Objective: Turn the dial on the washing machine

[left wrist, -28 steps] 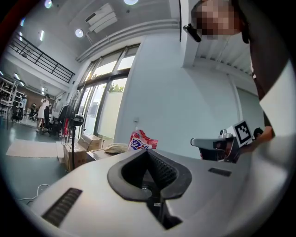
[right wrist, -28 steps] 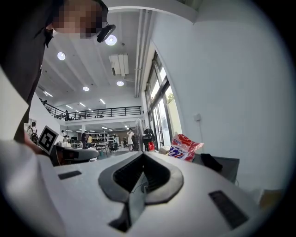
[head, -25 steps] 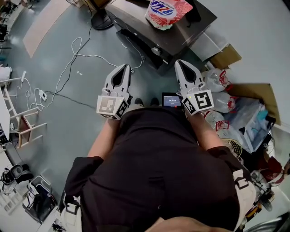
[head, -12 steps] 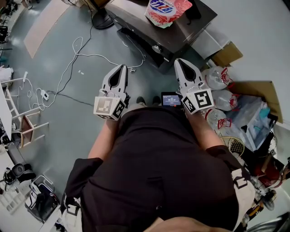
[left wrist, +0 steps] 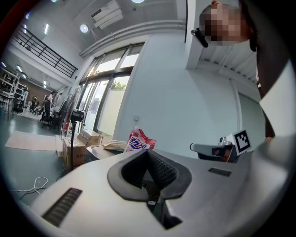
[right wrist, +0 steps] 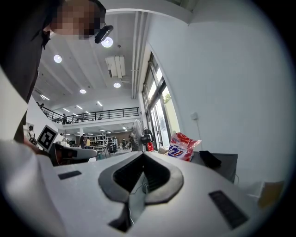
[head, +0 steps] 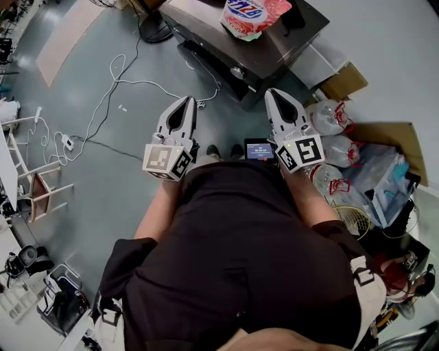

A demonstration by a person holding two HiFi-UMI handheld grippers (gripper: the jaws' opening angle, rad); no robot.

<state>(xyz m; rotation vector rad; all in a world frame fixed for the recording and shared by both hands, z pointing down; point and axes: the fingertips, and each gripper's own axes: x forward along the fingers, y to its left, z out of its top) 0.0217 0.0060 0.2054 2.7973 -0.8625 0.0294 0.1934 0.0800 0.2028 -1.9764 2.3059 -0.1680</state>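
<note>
The washing machine [head: 274,49] is a dark grey box at the top of the head view, with a round dial [head: 237,73] on its front panel. A red and white detergent bag [head: 254,12] lies on its lid, and the bag also shows in the left gripper view [left wrist: 139,140] and the right gripper view [right wrist: 183,146]. My left gripper [head: 186,102] is held level in front of the machine, well short of it, shut and empty. My right gripper [head: 274,94] sits beside it, nearer the machine's corner, jaws together with nothing between them. Neither touches the dial.
White cables [head: 116,79] and a power strip [head: 64,142] trail over the floor at left. A fan base [head: 154,31] stands left of the machine. Filled plastic bags [head: 329,120] and cardboard [head: 339,86] crowd the right side. A small lit screen [head: 260,151] lies by my feet.
</note>
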